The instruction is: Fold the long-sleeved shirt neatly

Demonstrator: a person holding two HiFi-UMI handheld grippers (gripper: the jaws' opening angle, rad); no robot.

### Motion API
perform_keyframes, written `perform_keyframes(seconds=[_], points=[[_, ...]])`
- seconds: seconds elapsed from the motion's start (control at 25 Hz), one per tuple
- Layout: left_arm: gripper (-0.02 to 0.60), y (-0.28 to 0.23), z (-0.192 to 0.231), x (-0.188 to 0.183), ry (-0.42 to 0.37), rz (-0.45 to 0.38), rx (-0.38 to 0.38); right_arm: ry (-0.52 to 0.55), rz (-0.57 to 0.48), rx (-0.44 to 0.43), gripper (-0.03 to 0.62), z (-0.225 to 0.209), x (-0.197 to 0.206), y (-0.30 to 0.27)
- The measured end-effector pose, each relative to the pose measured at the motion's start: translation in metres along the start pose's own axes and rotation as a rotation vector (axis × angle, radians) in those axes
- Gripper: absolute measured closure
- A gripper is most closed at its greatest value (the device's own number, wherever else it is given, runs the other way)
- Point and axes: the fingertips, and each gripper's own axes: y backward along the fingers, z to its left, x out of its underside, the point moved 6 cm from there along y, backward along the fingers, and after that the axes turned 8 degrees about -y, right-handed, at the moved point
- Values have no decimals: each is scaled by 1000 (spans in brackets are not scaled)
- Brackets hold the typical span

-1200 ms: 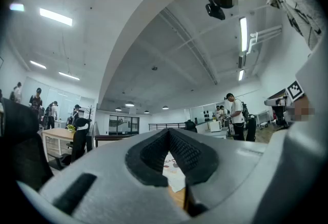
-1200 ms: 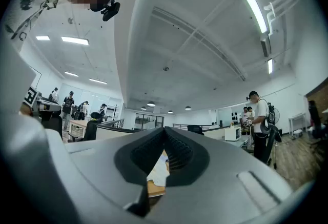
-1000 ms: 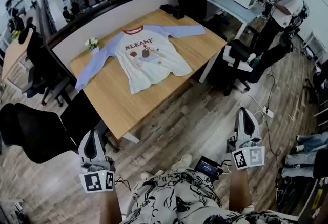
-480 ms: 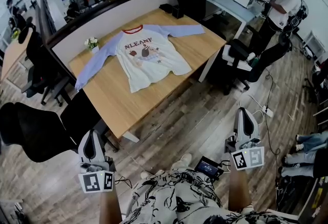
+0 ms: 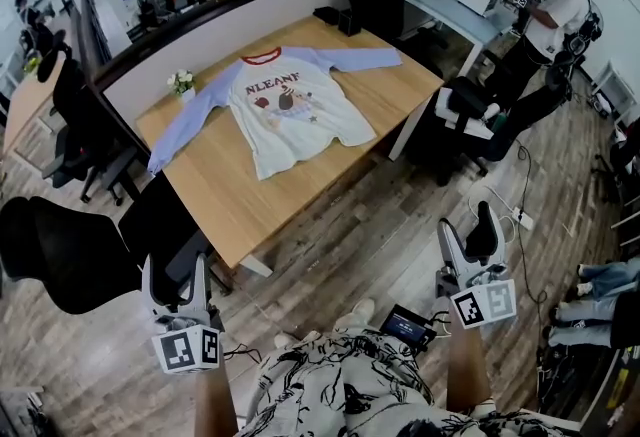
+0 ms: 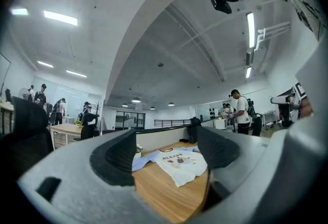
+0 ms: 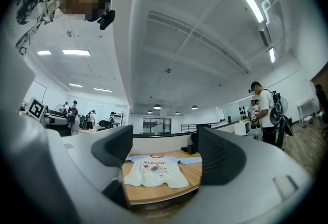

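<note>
We hold both grippers low over the wood floor (image 5: pixel 350 235), well apart from the table (image 5: pixel 230 200). The left gripper (image 5: pixel 177 275) has its jaws opening with nothing between them. The right gripper (image 5: pixel 467 237) is the same, also empty. The long-sleeved shirt (image 5: pixel 285 110) lies flat on the table with its print up and sleeves spread. A flower pot (image 5: pixel 181 83) is just beside one sleeve, and a black box (image 5: pixel 347 22) is near the other. A black office chair (image 5: pixel 165 225) stands between the left gripper and the table edge. A second chair (image 5: pixel 470 120) is at the table's right side.
</note>
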Motion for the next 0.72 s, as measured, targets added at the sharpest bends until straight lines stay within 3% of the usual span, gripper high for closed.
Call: perform_keyframes(seconds=[0.08,0.2,0.72], points=[[171,-1,2,2,2,5,-6,-4,5,4,157,1,1,-2],[69,0,6,1,1,-2,-21,10,15,7,128,6,0,-2],[29,2,30,25,13,42,54,-16,46,69,129,41,27,22]])
